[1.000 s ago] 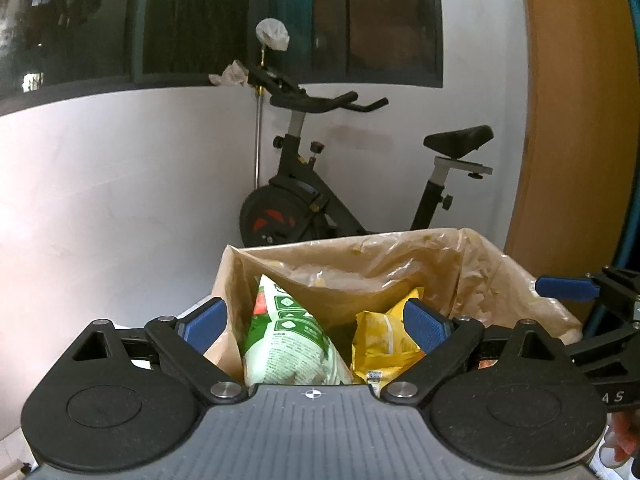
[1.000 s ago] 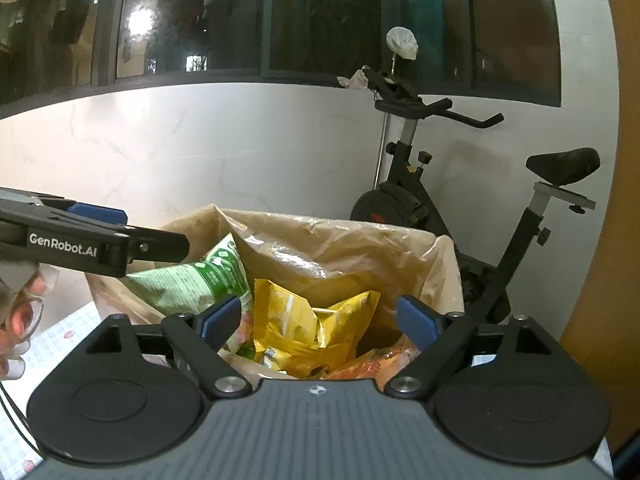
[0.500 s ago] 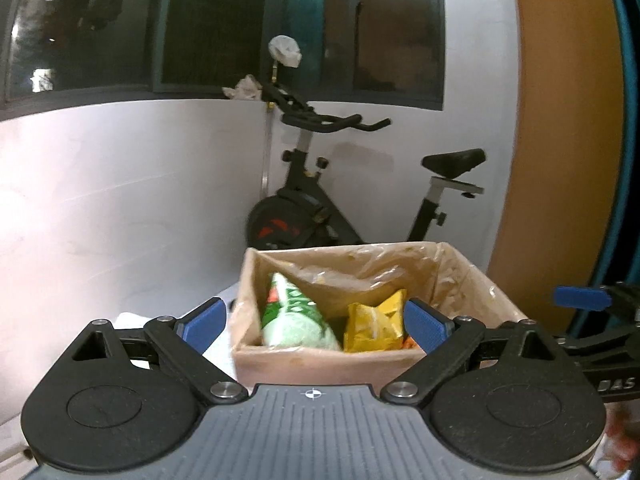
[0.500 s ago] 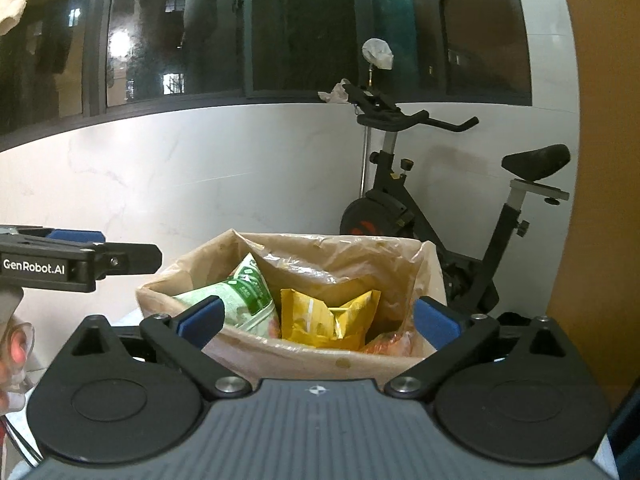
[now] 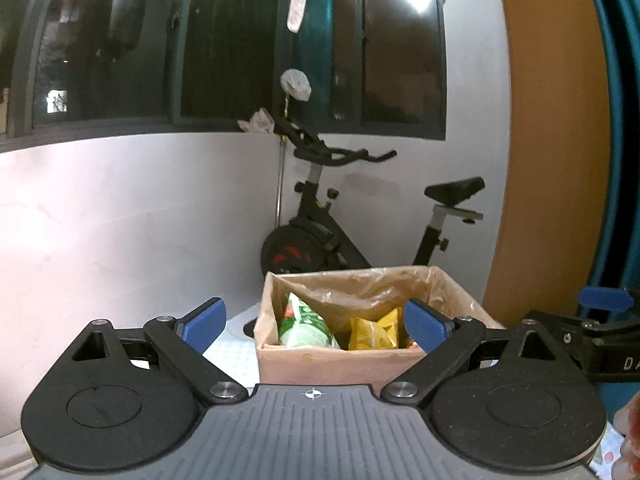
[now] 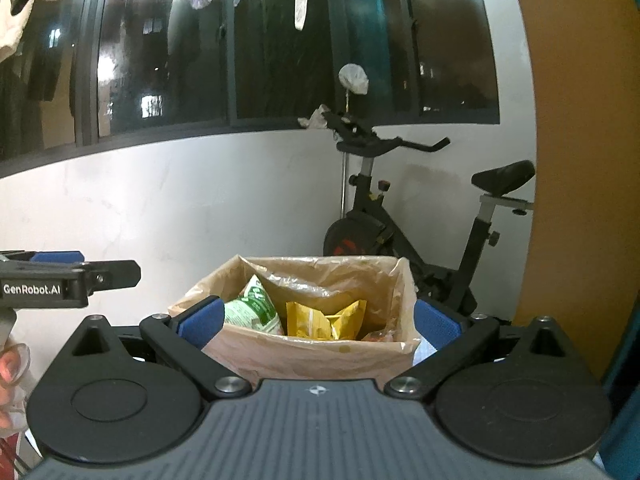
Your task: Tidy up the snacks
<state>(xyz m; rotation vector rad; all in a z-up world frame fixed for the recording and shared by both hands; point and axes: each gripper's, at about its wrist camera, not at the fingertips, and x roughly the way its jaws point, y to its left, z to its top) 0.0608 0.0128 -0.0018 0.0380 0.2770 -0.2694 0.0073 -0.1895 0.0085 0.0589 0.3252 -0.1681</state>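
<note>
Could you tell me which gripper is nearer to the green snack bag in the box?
Left, slightly. The green snack bag lies on the box's left side, almost ahead of the left gripper; the right gripper faces the box's middle.

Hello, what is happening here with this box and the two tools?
A person holds a gripper in each hand, and both are open with nothing between the fingers. The left gripper and the right gripper both face a cardboard box lined with plastic. Inside it stand a green snack bag and a yellow snack bag, with something orange beside them. Over the last second both grippers have backed away from the box, so the snacks seem already packed. An exercise bike stands behind.
</note>
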